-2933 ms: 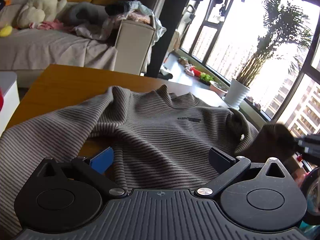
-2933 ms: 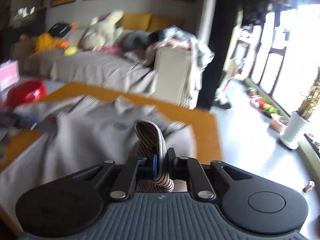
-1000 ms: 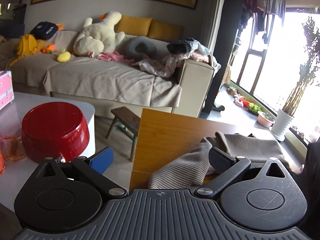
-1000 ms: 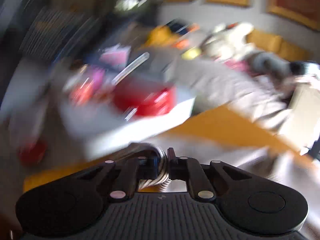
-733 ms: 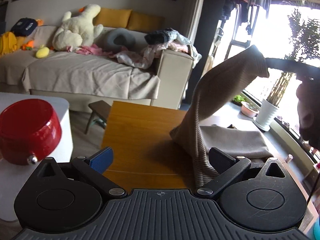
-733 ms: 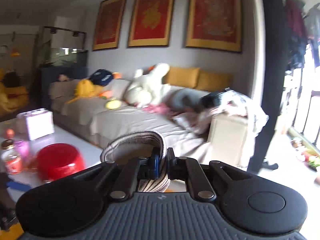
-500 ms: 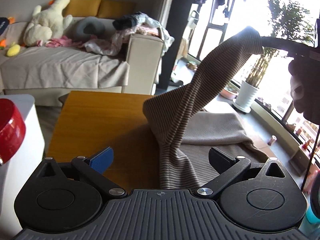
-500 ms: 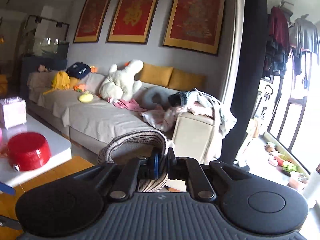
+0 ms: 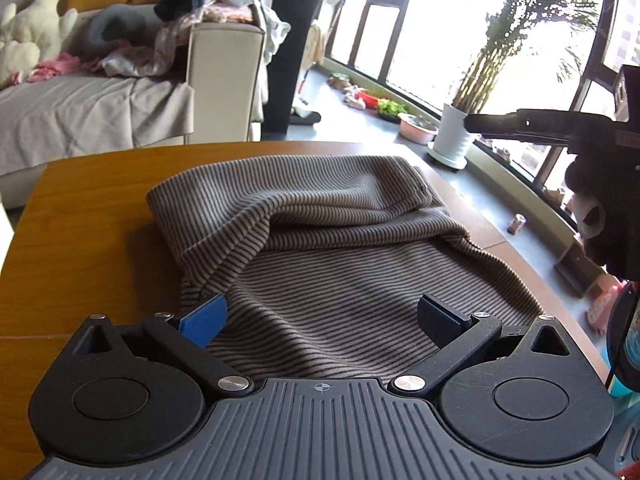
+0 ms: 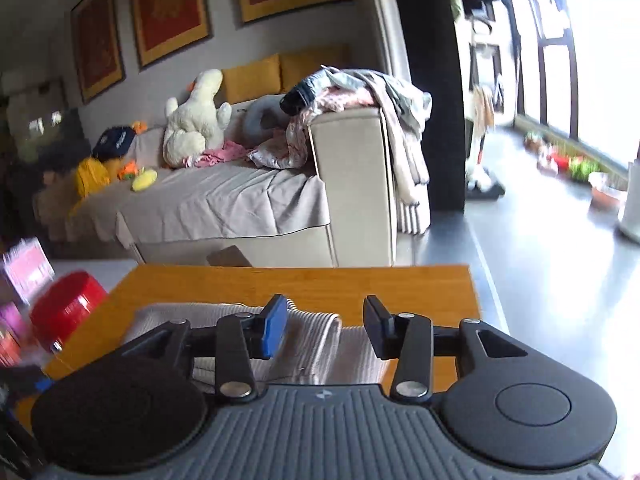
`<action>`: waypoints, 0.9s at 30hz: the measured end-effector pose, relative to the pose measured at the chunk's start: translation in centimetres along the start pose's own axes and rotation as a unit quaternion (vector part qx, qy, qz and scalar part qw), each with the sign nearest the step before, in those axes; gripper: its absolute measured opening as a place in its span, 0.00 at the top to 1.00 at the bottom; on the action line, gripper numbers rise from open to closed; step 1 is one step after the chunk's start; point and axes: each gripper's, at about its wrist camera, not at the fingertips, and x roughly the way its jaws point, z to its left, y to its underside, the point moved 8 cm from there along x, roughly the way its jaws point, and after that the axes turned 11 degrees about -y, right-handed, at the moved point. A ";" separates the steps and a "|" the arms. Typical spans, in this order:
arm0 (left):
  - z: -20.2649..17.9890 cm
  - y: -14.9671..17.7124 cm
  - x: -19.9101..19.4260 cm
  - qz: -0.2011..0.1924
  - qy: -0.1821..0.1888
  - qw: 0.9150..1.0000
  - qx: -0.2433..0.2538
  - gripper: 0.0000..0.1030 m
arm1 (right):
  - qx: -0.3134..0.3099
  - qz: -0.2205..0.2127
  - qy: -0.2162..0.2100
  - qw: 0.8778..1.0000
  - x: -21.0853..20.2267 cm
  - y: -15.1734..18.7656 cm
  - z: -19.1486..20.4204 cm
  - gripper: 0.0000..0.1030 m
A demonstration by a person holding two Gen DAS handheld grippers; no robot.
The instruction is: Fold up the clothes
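Striped knit in taupe and dark brown, the sweater lies on the wooden worktop, bunched rather than flat: one layer is thrown back over the rest, making a thick rolled ridge that runs from the garment's left side toward the right edge of the worktop, with a stitched hem showing at the ridge's far end. No lettering or label can be read on the visible cloth. The fabric spreads from the middle of the worktop toward its near and right edges, leaving bare wood along the left side and the far edge.

From the left wrist view, the left gripper hangs just above the near part of the sweater with its jaws spread wide, gripping nothing; its blue pad sits close over the fold's left end, though contact cannot be judged. From the right wrist view, the right gripper is likewise released, jaws parted, holding nothing, with a pale ribbed edge of the sweater lying below and between them near the worktop's near edge.

Beyond the far edge stands a beige sofa carrying a cream plush toy and heaped clothing. A red bowl sits off the worktop's left side. A potted plant stands by the window.
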 end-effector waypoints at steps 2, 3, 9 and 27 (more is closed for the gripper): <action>-0.1 0.1 0.0 0.001 0.000 1.000 0.002 0.00 | 0.002 0.000 -0.006 1.000 1.1 0.2 0.4 0.59; -0.2 0.2 0.0 0.001 0.000 1.000 0.002 0.00 | 0.003 0.000 -0.009 1.000 1.7 0.2 0.5 0.59; 0.2 0.1 -0.2 0.000 -0.014 1.000 -0.001 0.00 | 0.008 0.000 -0.028 1.000 5.0 0.7 1.6 0.96; -0.6 -4.7 4.4 -0.064 -0.011 0.998 -0.028 0.00 | 0.021 0.040 0.078 0.996 2.9 7.1 -4.2 0.87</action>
